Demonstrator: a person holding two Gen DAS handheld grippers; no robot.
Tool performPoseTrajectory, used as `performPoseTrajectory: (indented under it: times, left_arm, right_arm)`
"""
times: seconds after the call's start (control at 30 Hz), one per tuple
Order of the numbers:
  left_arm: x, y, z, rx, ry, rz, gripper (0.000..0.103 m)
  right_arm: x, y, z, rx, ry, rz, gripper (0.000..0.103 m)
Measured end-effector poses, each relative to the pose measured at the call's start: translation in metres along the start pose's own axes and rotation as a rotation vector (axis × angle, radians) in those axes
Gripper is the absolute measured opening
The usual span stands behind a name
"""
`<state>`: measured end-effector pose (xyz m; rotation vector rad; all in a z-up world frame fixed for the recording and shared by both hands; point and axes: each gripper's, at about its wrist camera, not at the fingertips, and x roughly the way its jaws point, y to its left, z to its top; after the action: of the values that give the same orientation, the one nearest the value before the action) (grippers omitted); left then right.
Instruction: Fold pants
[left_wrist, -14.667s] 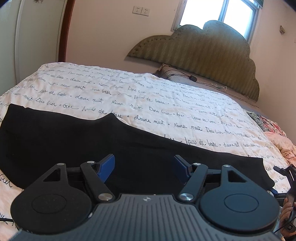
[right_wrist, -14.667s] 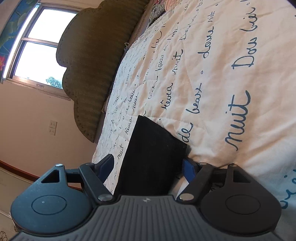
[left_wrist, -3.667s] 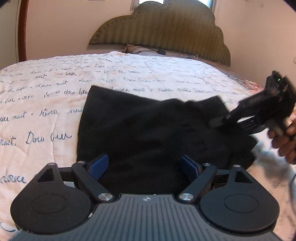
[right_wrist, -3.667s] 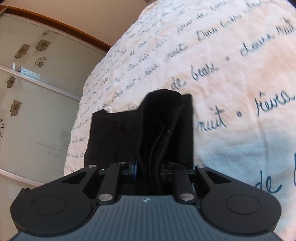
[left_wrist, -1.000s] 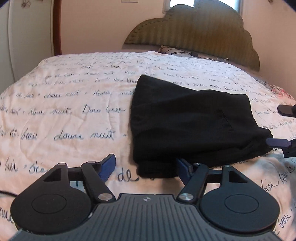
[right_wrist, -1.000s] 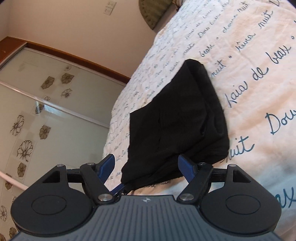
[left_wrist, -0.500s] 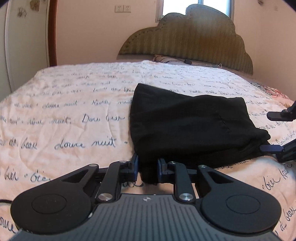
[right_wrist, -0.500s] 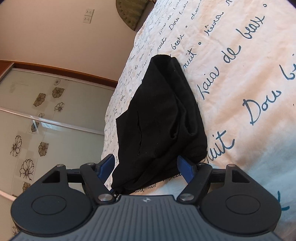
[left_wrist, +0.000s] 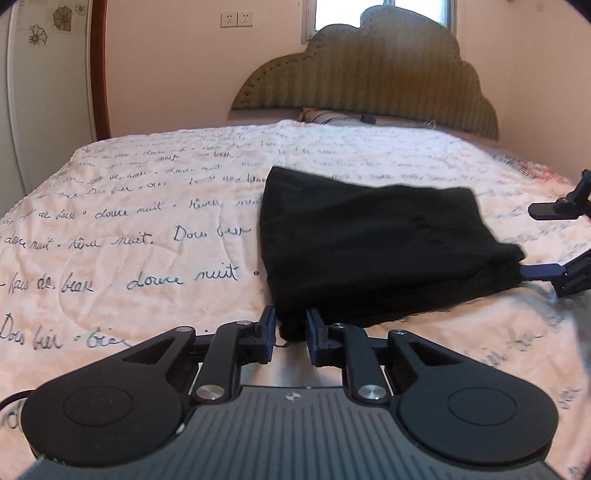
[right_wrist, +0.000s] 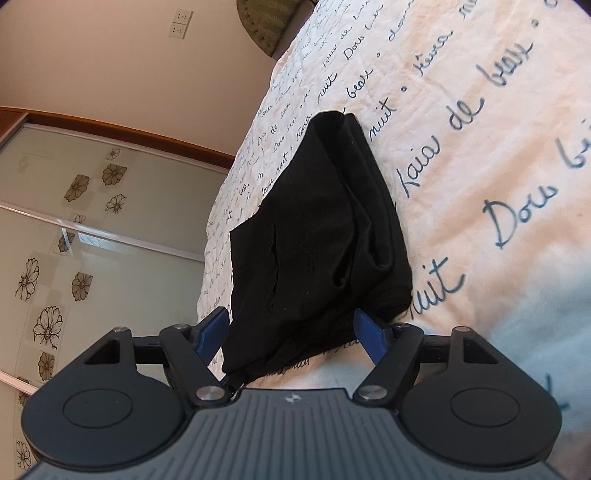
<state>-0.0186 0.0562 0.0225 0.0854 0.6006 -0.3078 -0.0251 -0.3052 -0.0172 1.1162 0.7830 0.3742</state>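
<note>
The black pants (left_wrist: 373, 247) lie folded into a compact bundle on the bed. My left gripper (left_wrist: 290, 328) is shut on the near left corner of the pants. In the right wrist view the pants (right_wrist: 317, 236) show stacked layers at the folded end. My right gripper (right_wrist: 291, 332) is open, its blue fingers on either side of the bundle's right end. It also shows in the left wrist view (left_wrist: 546, 243) at the far right, one finger above and one beside the cloth.
The bed carries a white quilt (left_wrist: 140, 236) printed with blue script. A padded headboard (left_wrist: 369, 81) and a window stand behind. A glass-door wardrobe with flower prints (right_wrist: 74, 236) stands to the left. A floral cloth (left_wrist: 528, 166) lies at the bed's right edge.
My left gripper has closed on the near corner of the pants since a second ago. My right gripper stays open around the other end and has shifted slightly.
</note>
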Motion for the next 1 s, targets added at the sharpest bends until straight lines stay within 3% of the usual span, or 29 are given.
performPoseTrajectory:
  times: [0.1,0.17,0.27,0.33,0.43,0.5,0.57,0.63,0.73,0.8,0.87,0.93,1.0]
  left_arm:
    - [-0.014,0.001,0.012,0.003,-0.048,-0.003,0.030]
    - [-0.007,-0.004,0.025,0.014,-0.072,-0.022,0.030]
    - [0.025,-0.016,0.039,0.023,-0.092,-0.043,0.031]
    - [0.053,-0.023,0.039,0.006,-0.039,-0.056,0.031]
    - [0.074,-0.031,0.027,0.016,-0.014,-0.041,0.035]
    - [0.075,-0.031,0.022,0.025,-0.021,-0.044,0.037]
    - [0.077,-0.026,0.022,-0.001,-0.014,-0.051,0.040]
    - [0.078,-0.026,0.021,-0.001,-0.019,-0.046,0.041]
    - [0.072,-0.030,0.028,0.013,-0.015,-0.029,0.043]
    - [0.062,-0.031,0.039,0.004,-0.044,-0.052,0.051]
    - [0.058,-0.033,0.053,0.016,-0.114,-0.074,0.074]
    - [0.067,-0.040,0.069,0.051,-0.143,-0.059,0.080]
    - [0.090,-0.044,0.083,0.068,-0.120,-0.073,0.080]
  right_arm:
    - [-0.029,0.017,0.008,-0.063,-0.109,0.031,0.082]
    - [-0.030,0.029,0.021,-0.084,-0.156,0.072,0.093]
    - [0.003,0.048,0.045,-0.091,-0.129,0.156,0.094]
    - [0.036,0.052,0.060,-0.077,-0.099,0.184,0.093]
    - [0.083,0.048,0.076,-0.079,-0.050,0.112,0.093]
    - [0.102,0.038,0.083,-0.137,-0.048,-0.020,0.092]
    - [0.104,0.018,0.088,-0.142,-0.082,-0.014,0.077]
    - [0.099,0.001,0.087,-0.052,-0.095,0.034,0.075]
    - [0.092,0.018,0.083,-0.110,-0.099,-0.026,0.075]
    - [0.075,0.041,0.071,-0.173,-0.132,-0.072,0.078]
    - [0.060,0.056,0.052,-0.242,-0.132,-0.027,0.087]
    - [0.054,0.056,0.035,-0.233,-0.088,0.016,0.089]
    - [0.053,0.046,0.022,-0.182,-0.061,0.041,0.089]
